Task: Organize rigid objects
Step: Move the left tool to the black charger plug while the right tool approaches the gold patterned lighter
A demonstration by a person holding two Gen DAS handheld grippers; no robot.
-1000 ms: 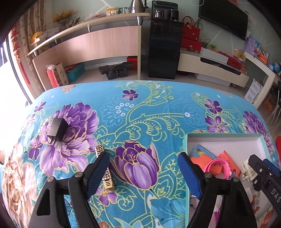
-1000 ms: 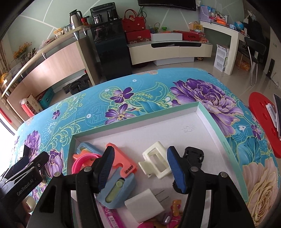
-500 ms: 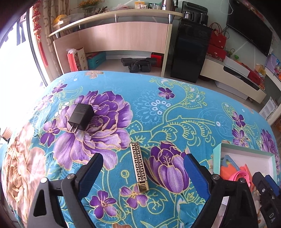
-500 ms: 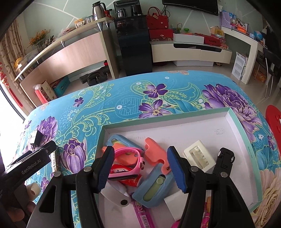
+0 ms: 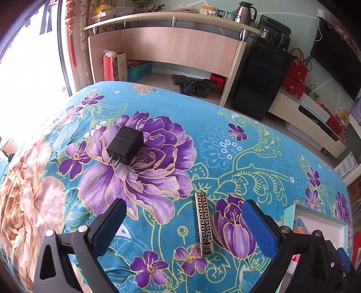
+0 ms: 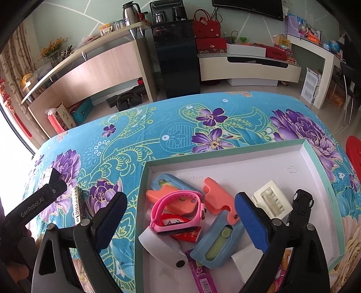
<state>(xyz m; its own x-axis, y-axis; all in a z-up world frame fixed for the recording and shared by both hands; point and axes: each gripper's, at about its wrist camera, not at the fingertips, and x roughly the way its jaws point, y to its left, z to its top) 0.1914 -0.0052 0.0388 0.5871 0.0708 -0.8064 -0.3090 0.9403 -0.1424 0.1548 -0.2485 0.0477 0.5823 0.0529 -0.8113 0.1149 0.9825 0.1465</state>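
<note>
Pretty clearly somebody's living room at home: a wall-mounted TV (image 6: 248, 6) is hanging over a low cream media unit (image 6: 248, 67), a thermos (image 6: 129, 11) and glasses are sitting on a curved wooden counter (image 6: 90, 65), red handbags (image 6: 206, 26) are piling up beside a black water dispenser (image 6: 176, 56) (very lived-in), and a floral blue cloth (image 5: 225, 139) is covering the table.

Bright daylight pours through a window (image 5: 27, 67) at the left. A curved wooden shelf (image 5: 171, 19) lines the far wall, with a black cabinet (image 5: 261, 83) and a television (image 5: 336, 60) to its right.
</note>
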